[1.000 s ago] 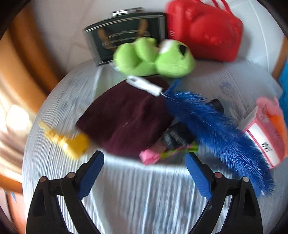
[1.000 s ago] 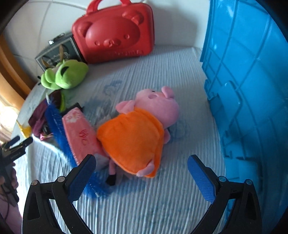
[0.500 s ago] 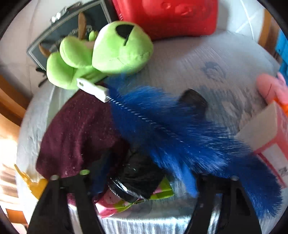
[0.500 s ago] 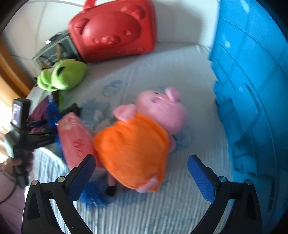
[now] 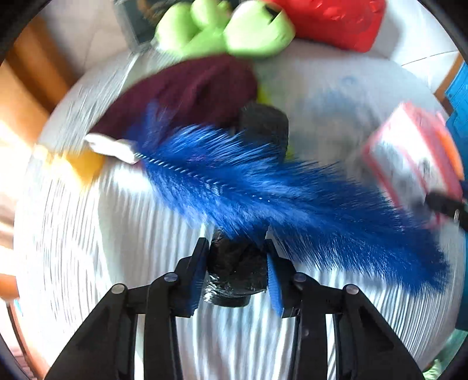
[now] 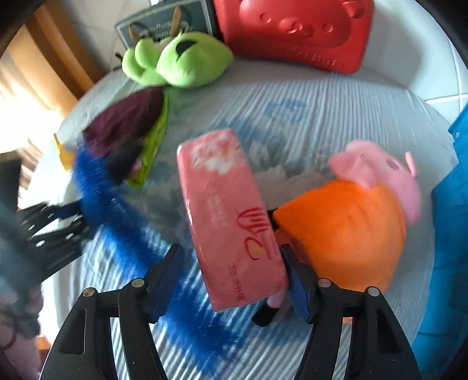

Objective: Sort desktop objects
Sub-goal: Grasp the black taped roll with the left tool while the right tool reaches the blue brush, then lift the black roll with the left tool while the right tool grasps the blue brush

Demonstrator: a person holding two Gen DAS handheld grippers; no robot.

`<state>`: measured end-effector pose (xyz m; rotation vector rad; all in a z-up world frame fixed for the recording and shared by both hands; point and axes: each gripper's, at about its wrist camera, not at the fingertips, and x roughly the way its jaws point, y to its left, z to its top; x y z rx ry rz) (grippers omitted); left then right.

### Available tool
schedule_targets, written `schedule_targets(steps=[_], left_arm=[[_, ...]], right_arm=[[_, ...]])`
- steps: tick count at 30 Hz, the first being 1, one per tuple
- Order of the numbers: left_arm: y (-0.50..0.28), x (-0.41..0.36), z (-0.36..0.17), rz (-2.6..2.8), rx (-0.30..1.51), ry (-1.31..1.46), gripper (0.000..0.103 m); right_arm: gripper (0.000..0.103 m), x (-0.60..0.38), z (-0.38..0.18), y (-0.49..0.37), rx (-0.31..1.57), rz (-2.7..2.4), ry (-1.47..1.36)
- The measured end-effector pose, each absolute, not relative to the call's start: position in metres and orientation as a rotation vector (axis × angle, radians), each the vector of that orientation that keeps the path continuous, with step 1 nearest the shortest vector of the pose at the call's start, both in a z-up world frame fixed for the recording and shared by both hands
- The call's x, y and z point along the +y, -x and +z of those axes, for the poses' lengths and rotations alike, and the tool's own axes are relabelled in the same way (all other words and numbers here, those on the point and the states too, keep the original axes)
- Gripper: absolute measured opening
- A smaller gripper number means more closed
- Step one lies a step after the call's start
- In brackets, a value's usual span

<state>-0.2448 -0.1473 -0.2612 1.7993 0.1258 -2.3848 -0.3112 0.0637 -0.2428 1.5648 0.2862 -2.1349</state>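
My left gripper (image 5: 237, 263) is shut on a black shiny roll (image 5: 235, 273) and holds it above the white striped cloth (image 5: 117, 248). A long blue bristle brush (image 5: 263, 193) lies across just beyond it. My right gripper (image 6: 234, 271) is closed around a pink tissue pack (image 6: 231, 216), which is tilted between the pads. The pack also shows at the right in the left wrist view (image 5: 415, 163). An orange and pink pig plush (image 6: 359, 222) lies right of the pack. The blue brush (image 6: 122, 216) runs to its left.
A maroon cloth (image 5: 187, 90), a green frog plush (image 5: 228, 32), a red bear case (image 6: 295, 29) and a dark framed box (image 6: 163, 23) are at the back. A yellow item (image 5: 82, 163) lies left. A blue crate (image 6: 450, 222) stands at the right.
My left gripper closed on the black roll and pulled it back from under the brush. My right gripper moved left from the pig plush and closed on the pink tissue pack.
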Motion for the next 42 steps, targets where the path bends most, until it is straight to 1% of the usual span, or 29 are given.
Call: schedule_targets(steps=[1, 3, 6, 8, 9, 10, 12, 14, 16, 26, 27, 28, 30, 31, 32, 34, 37, 42], left_arm=[[0.233, -0.15, -0.262, -2.365, 0.133, -1.806, 0.036], [0.216, -0.154, -0.263, -2.333, 0.142, -1.827, 0.036], [0.196, -0.163, -0.265, -2.314, 0.196, -1.829, 0.036], [0.188, -0.169, -0.265, -2.312, 0.225, -1.806, 0.036], [0.185, -0.171, -0.265, -2.306, 0.233, -1.797, 0.036], [0.183, -0.172, -0.265, -2.302, 0.233, -1.786, 0.036], [0.18, -0.174, -0.266, -2.305, 0.236, -1.775, 0.036], [0.18, -0.173, -0.266, -2.308, 0.236, -1.769, 0.036], [0.178, -0.167, -0.266, -2.314, 0.208, -1.757, 0.036], [0.171, -0.19, -0.265, -2.343, 0.236, -1.75, 0.036], [0.17, -0.192, -0.264, -2.339, 0.236, -1.737, 0.036], [0.169, -0.196, -0.265, -2.327, 0.244, -1.726, 0.036], [0.161, -0.208, -0.265, -2.296, 0.3, -1.702, 0.036], [0.156, -0.213, -0.265, -2.279, 0.323, -1.694, 0.036], [0.15, -0.22, -0.264, -2.261, 0.346, -1.685, 0.036], [0.139, -0.229, -0.263, -2.227, 0.377, -1.676, 0.036], [0.123, -0.235, -0.263, -2.188, 0.376, -1.675, 0.036], [0.115, -0.235, -0.259, -2.186, 0.385, -1.691, 0.036]], right_arm=[[0.047, 0.065, -0.242, 0.308, 0.258, -2.116, -1.574], [0.047, 0.072, -0.242, 0.3, 0.22, -2.093, -1.607], [0.047, 0.076, -0.241, 0.291, 0.259, -2.1, -1.618], [0.052, 0.076, -0.236, 0.279, 0.279, -2.122, -1.599], [0.058, 0.076, -0.23, 0.273, 0.297, -2.145, -1.568], [0.067, 0.074, -0.223, 0.267, 0.318, -2.168, -1.525], [0.074, 0.065, -0.206, 0.254, 0.338, -2.18, -1.422], [0.074, 0.047, -0.197, 0.242, 0.353, -2.134, -1.358], [0.074, 0.025, -0.202, 0.233, 0.391, -2.067, -1.341], [0.074, -0.068, -0.279, 0.214, 0.611, -1.812, -1.385], [0.071, -0.073, -0.286, 0.215, 0.614, -1.812, -1.395], [0.051, -0.077, -0.294, 0.22, 0.584, -1.828, -1.436], [0.039, -0.073, -0.295, 0.23, 0.467, -1.854, -1.486], [0.037, -0.068, -0.295, 0.236, 0.355, -1.839, -1.531], [0.036, -0.061, -0.295, 0.241, 0.269, -1.834, -1.567], [0.036, -0.043, -0.294, 0.246, 0.132, -1.835, -1.626], [0.036, -0.014, -0.292, 0.244, -0.009, -1.811, -1.691], [0.036, 0.008, -0.292, 0.222, 0.095, -1.799, -1.739]])
